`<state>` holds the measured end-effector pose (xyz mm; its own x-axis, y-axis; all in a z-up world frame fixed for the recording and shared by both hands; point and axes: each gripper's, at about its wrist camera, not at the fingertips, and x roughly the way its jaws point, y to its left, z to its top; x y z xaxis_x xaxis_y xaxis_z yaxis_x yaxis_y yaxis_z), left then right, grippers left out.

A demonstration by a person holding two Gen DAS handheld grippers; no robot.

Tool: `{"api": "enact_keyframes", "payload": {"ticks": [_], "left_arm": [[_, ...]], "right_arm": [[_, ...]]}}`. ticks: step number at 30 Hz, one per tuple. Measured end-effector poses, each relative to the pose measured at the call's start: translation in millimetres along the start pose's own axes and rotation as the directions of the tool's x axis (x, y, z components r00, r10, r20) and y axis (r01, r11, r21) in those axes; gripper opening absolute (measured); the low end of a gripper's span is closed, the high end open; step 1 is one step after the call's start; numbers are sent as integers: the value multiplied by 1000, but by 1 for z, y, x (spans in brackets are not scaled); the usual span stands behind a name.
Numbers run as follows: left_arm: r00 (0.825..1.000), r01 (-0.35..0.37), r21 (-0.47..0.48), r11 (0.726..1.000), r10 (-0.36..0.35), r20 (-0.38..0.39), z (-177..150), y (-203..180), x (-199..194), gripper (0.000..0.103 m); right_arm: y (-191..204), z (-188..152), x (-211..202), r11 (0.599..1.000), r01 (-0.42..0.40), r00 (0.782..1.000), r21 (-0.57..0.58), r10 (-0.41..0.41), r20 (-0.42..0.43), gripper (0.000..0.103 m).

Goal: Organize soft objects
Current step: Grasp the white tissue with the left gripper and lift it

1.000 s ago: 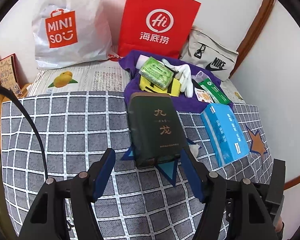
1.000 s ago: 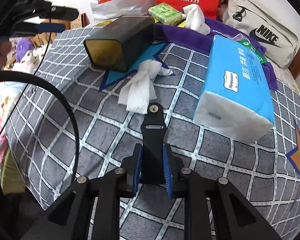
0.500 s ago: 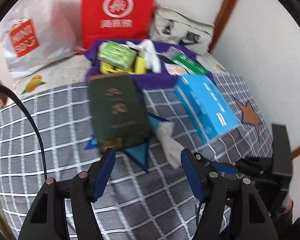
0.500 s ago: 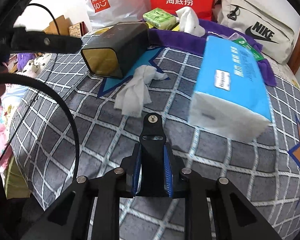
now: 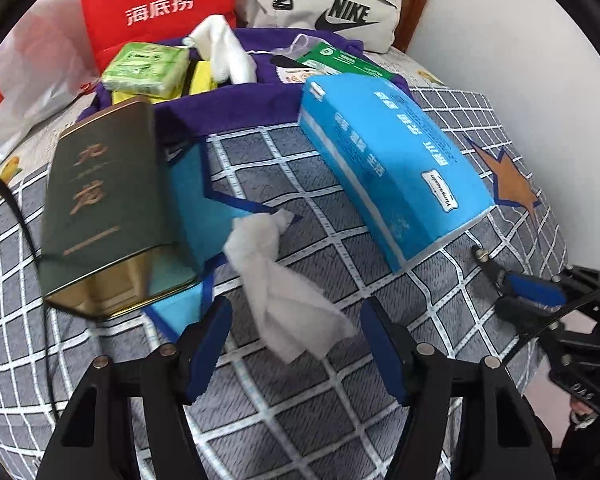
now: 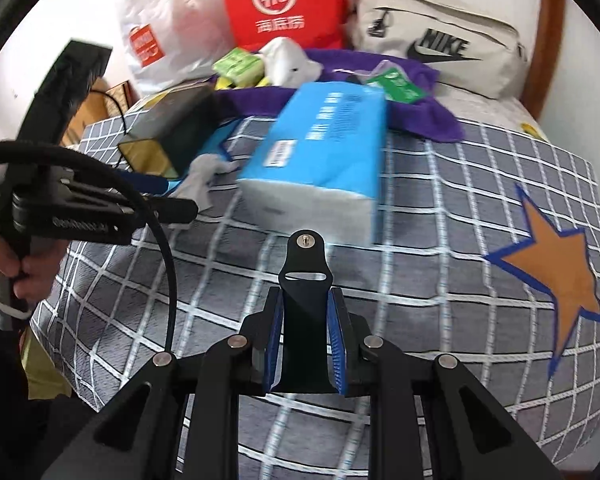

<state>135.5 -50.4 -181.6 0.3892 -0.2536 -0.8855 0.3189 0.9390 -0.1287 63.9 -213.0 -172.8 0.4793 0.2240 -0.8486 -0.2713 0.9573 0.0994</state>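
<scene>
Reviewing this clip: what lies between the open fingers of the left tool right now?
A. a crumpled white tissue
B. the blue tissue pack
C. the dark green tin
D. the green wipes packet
A: in the left wrist view the crumpled white tissue lies on the checked bedspread between the left tool's spread fingers.

The right hand-held gripper (image 6: 304, 344) hung over the checked bed cover (image 6: 440, 280), its blue-padded jaws closed on a black mounting bracket (image 6: 305, 312). Just ahead lay the blue tissue pack (image 6: 320, 148), with a crumpled white tissue (image 6: 202, 178) beside its left end and a dark tin (image 6: 168, 132) beyond that. The left hand-held gripper (image 6: 172, 208) reached in from the left, near the tissue.
</scene>
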Motion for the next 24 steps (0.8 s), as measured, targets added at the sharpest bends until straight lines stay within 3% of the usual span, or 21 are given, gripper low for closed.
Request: {"api": "enact_keyframes", "payload": {"ticks": [6,11,17,24], "left_arm": [[999,-49,39,998,49,-8,1,-6,15,37],[1000,-20,6,1000,20,-2,4,3,15,12],[998,63,-20,998,-63,12,4,8,4,10],[995,78,-4,997,-78,63,8,3,-22,10]], "right_arm": [[-12,1,-5,1000,16,1000,21,-16,9,22],[-10,1,-6,1000,14,1000,20,-14,12,22],[-7,3,-10,1000,-1,1000,20,0,25,22],[-7,9,-22,999,-21,998,27,20,59,22]]}}
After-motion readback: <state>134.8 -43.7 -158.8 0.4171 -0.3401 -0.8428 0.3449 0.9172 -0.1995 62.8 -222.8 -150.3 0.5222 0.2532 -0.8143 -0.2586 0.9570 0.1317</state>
